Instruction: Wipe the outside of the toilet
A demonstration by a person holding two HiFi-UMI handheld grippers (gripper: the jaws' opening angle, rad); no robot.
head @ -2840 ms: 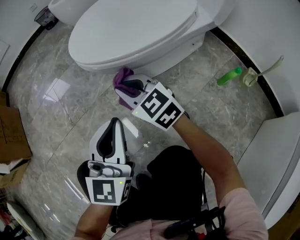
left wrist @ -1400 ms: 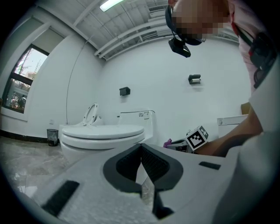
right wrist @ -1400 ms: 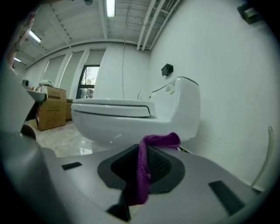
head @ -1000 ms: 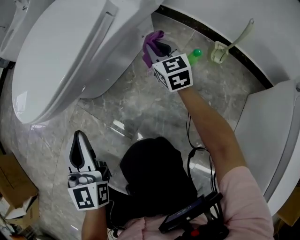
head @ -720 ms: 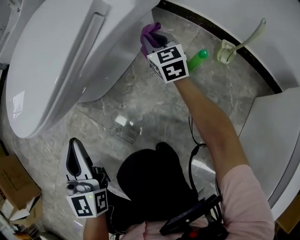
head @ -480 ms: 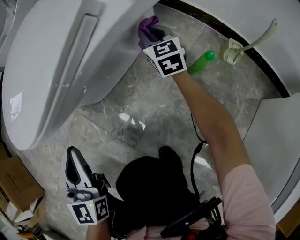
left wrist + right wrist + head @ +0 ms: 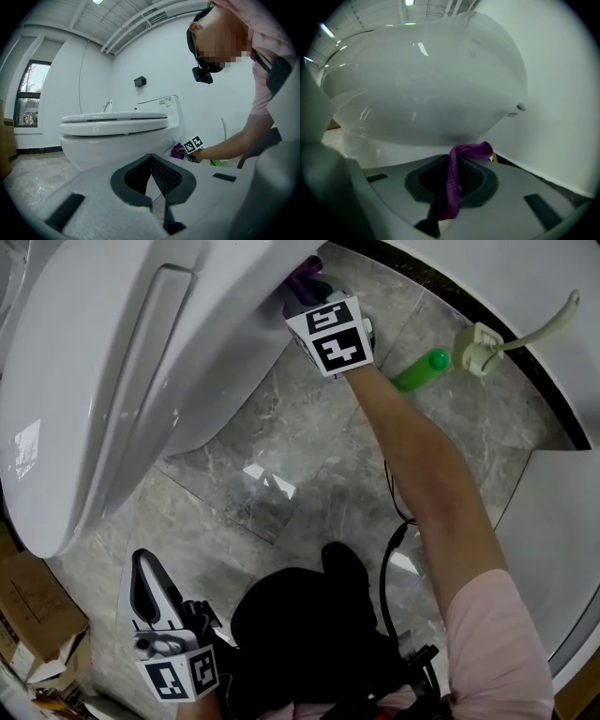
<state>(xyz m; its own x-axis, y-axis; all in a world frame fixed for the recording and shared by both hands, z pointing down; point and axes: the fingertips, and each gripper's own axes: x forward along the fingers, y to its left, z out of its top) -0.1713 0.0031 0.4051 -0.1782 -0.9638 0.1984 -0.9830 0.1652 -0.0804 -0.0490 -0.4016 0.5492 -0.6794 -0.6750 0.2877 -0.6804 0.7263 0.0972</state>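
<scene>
The white toilet (image 7: 141, 362) fills the upper left of the head view, its lid down. My right gripper (image 7: 309, 287) is shut on a purple cloth (image 7: 302, 276), which lies against the toilet's outer side near the back wall. In the right gripper view the purple cloth (image 7: 457, 176) hangs between the jaws just under the white bowl (image 7: 422, 93). My left gripper (image 7: 148, 582) is shut with nothing in it, low at the bottom left and away from the toilet. The left gripper view shows the toilet (image 7: 117, 136) side-on and the cloth (image 7: 177, 151) against it.
A green bottle (image 7: 420, 369) lies on the grey marble floor (image 7: 309, 456) to the right of my right arm. A pale toilet brush holder (image 7: 478, 348) stands by the dark skirting. Cardboard boxes (image 7: 28, 610) sit at the lower left. A white fixture (image 7: 562, 540) is at the right.
My right gripper has carried the purple cloth further along the toilet's side towards the back wall. The left gripper has stayed low and shut.
</scene>
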